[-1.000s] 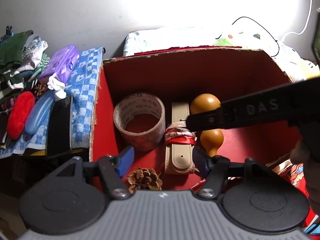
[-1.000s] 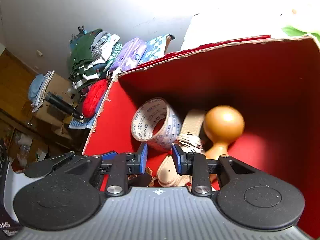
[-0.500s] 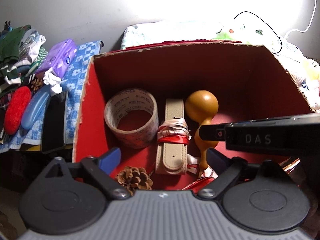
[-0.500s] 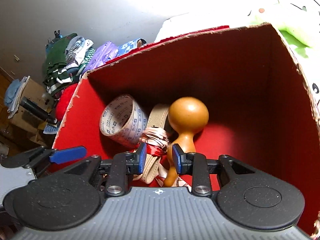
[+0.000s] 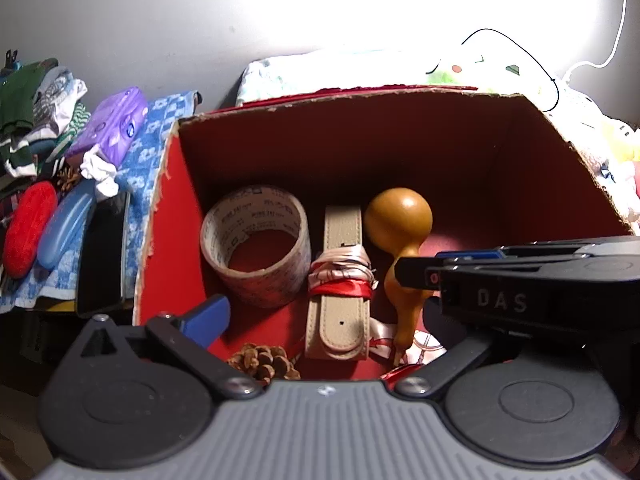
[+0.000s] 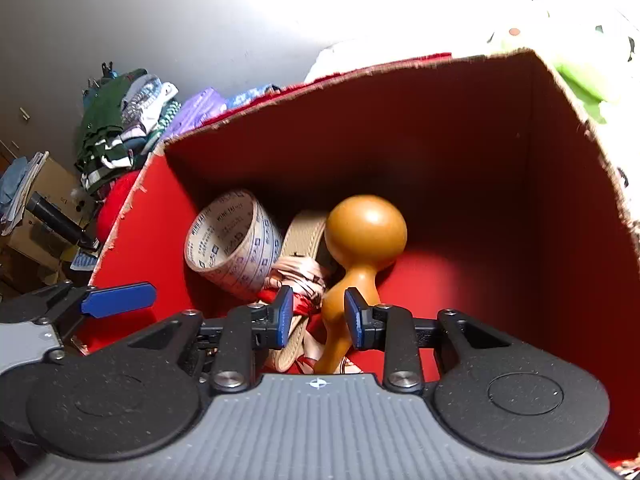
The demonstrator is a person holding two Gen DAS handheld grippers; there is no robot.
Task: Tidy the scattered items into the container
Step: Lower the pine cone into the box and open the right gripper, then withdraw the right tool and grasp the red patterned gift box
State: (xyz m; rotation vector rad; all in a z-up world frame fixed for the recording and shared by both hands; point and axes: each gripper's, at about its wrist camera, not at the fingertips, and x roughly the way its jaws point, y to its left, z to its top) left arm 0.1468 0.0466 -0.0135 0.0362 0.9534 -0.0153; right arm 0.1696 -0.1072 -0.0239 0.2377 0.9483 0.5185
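The red cardboard box (image 5: 168, 216) holds a tape roll (image 5: 256, 252), a beige strap (image 5: 340, 320) bound with red ribbon, a wooden gourd (image 5: 400, 220) and a pine cone (image 5: 264, 362). My left gripper (image 5: 320, 316) hangs over the box's near side. Its jaws are opening wide, and the strap and cone lie loose below them. Its right finger is hidden behind my right gripper (image 5: 416, 274). My right gripper (image 6: 318, 316) points down into the box (image 6: 132, 216) with a narrow gap, just above the gourd's (image 6: 366, 228) neck, gripping nothing.
Left of the box, a blue checked towel (image 5: 140, 148) carries a purple pack (image 5: 108, 132), a crumpled tissue (image 5: 100, 172), a red case (image 5: 28, 232), a blue case (image 5: 64, 228) and a black slab (image 5: 104, 256). Folded clothes (image 5: 28, 112) are piled beyond. Bedding and cables lie behind the box.
My left jaws have spread from around the strap to full width. My right gripper has tipped down into the box, and the gourd now sits right under its fingers.
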